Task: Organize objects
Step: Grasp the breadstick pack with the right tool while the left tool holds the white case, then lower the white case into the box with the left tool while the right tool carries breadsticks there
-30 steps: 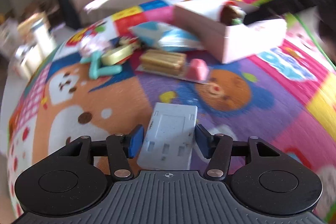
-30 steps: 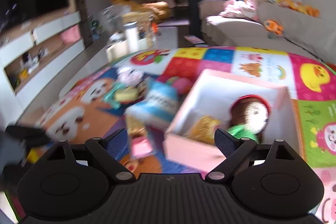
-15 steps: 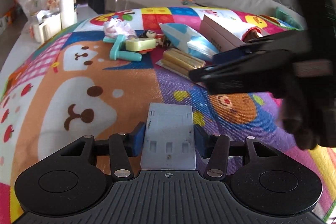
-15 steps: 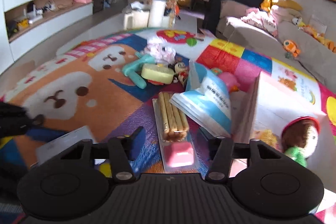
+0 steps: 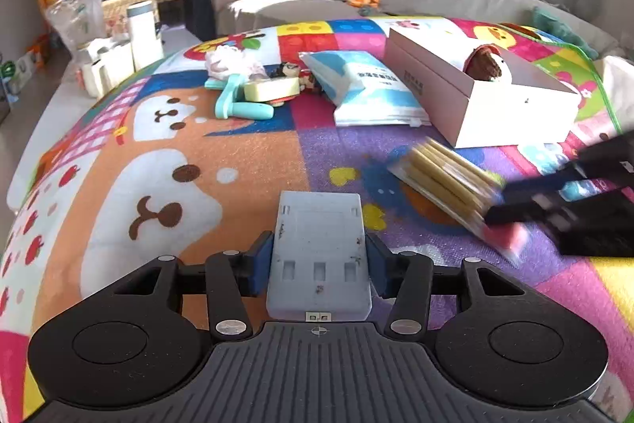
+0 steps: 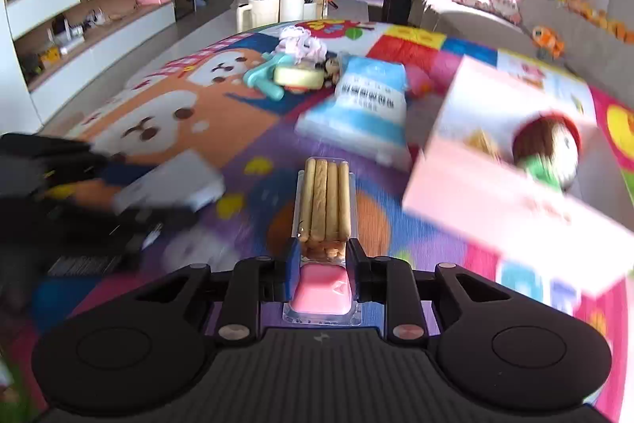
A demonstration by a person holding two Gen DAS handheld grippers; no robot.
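My left gripper (image 5: 317, 260) is shut on a flat grey plastic case (image 5: 319, 221), its blue pads pressed to both long sides just above the play mat (image 5: 245, 161). Over on the right, my right gripper (image 6: 321, 256) has its jaws closing tight on a clear snack pack (image 6: 325, 197) of biscuit sticks with a pink dip tub. The left wrist view shows that pack (image 5: 443, 181) blurred, with the right gripper (image 5: 495, 209) at its near end. In the right wrist view the grey case (image 6: 170, 185) shows blurred at the left.
An open pink box (image 5: 475, 106) with a brown-haired doll (image 5: 489, 64) lies on the mat at the right. Beside it lies a blue-and-white bag (image 5: 368, 86). Further left are a teal toy (image 5: 237, 102), a yellow case (image 5: 271, 90) and small figures. Sofa and shelves stand beyond.
My right gripper dropped from above the pink box onto the snack pack and shut on it; the pack has shifted nearer and rightward from the bag. My left gripper kept its hold on the case.
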